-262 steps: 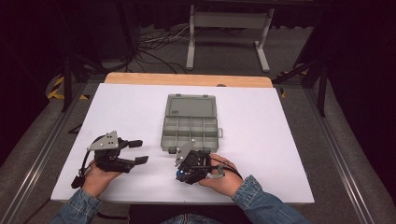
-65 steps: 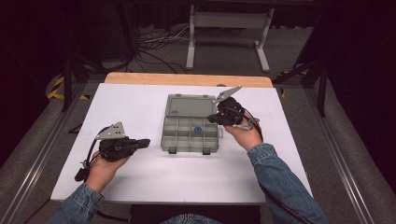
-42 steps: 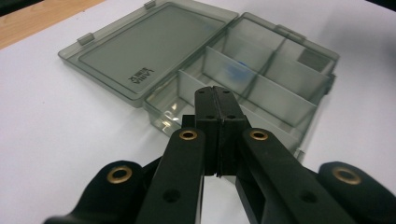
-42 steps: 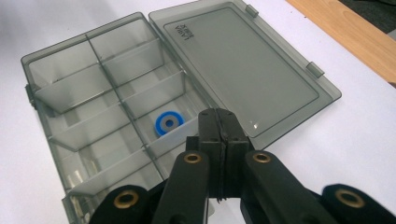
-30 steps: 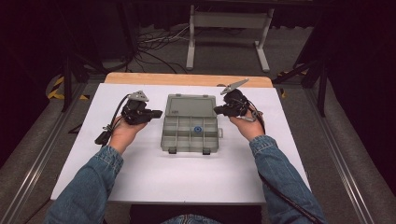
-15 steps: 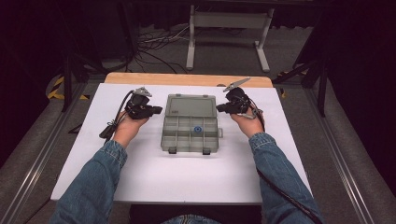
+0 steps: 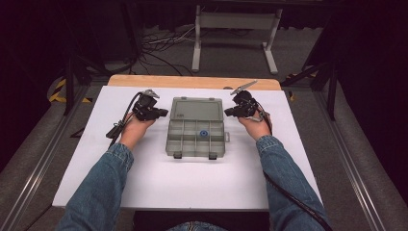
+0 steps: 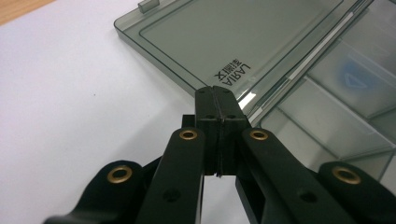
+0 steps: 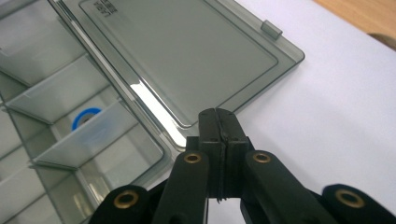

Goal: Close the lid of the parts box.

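Left gripper (image 8: 215, 93): fingers (image 8: 205, 116) pressed together, nothing between them, tips at the left edge of the open lid (image 8: 243, 37), near the hinge line. Right gripper (image 9: 218, 116): fingers (image 9: 210, 135) likewise pressed together and empty, tips at the lid's (image 9: 187, 51) right edge.

In the high view the left gripper (image 7: 161, 113) and right gripper (image 7: 228, 112) flank the smoky clear compartment organizer box (image 7: 196, 127), which sits in the centre of the frame on the white counter (image 7: 192, 187). Lid folded flat toward the top of the frame; tray nearest the person. 1 small blue ring (image 7: 203, 134) lies in a middle compartment.

Risks, judged:
- Shut fingers cannot pinch the lid; they can only nudge or pry under its edge. Uneven push from the 2 sides would likely skew the box.
- The light plastic may slide on the smooth counter instead of the lid lifting.
- A jolt or lifted tray could bounce the blue ring out of its compartment.
- If raised carelessly, the lid may slap down without its 2 latch tabs (image 7: 193, 156) catching.
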Motion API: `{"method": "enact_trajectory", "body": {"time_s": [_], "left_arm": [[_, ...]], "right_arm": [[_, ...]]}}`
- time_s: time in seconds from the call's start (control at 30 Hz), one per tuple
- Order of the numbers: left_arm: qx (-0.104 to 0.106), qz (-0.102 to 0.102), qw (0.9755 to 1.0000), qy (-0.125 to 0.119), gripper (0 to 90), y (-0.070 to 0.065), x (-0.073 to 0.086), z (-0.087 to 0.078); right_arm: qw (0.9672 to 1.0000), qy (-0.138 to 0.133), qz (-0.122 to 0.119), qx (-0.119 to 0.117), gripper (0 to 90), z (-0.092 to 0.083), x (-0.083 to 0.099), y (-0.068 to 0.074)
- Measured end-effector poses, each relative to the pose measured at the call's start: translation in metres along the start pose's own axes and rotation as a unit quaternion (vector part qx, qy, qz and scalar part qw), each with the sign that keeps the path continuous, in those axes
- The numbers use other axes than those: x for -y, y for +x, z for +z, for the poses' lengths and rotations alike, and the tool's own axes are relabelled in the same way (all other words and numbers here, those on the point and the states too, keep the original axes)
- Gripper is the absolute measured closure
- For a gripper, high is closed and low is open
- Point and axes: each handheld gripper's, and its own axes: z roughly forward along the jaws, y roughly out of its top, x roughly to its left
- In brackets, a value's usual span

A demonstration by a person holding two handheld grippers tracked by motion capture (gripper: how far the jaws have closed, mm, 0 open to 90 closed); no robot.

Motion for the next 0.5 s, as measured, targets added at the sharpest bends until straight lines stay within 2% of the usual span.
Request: {"method": "enact_trajectory", "body": {"time_s": [0.17,0.5], "left_arm": [[-0.005,0.005,0.9999,0.008,89.8,0.001,0.001,0.004],[-0.001,-0.007,0.9994,0.033,89.8,0.008,0.006,0.015]], "right_arm": [[0.9999,0.011,0.004,-0.001,90.0,0.006,0.002,-0.003],[0.9995,0.031,0.007,-0.001,90.0,0.018,0.006,-0.007]]}}
